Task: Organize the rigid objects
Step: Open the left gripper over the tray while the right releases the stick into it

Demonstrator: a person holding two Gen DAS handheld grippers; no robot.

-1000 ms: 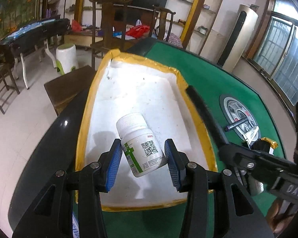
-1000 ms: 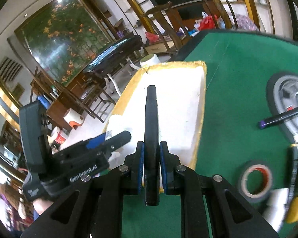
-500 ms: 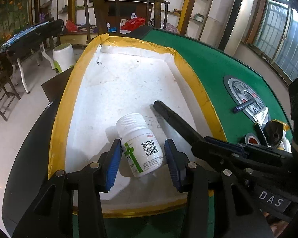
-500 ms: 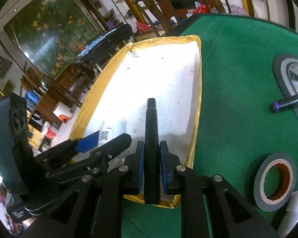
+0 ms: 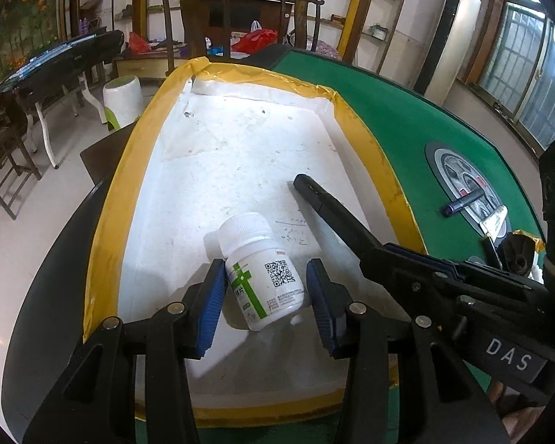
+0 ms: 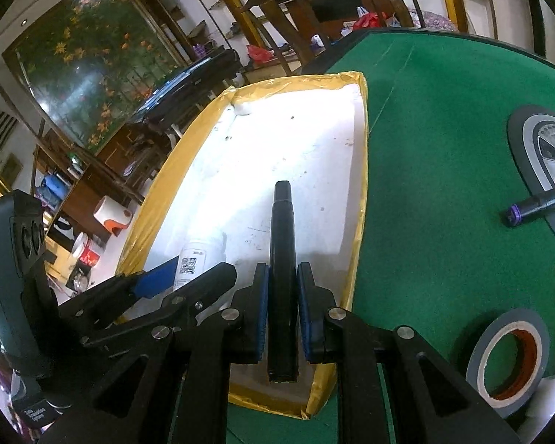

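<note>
A white pill bottle with a green cross and a QR code is held between the blue pads of my left gripper, which is shut on it. It hangs just above the near end of the white tray with a yellow taped rim. My right gripper is shut on a long black marker that points out over the tray floor. In the left wrist view the black marker reaches in from the right, close beside the bottle. The right wrist view shows the bottle to the left.
The tray lies on a green felt table. To the right lie a purple-capped marker, a grey round dial and a roll of tape. The table's black edge runs left of the tray, with chairs beyond.
Both grippers have sunk closer to the tray. The black marker has swung from above the right rim to over the tray floor. The bottle has stayed between the left pads.
</note>
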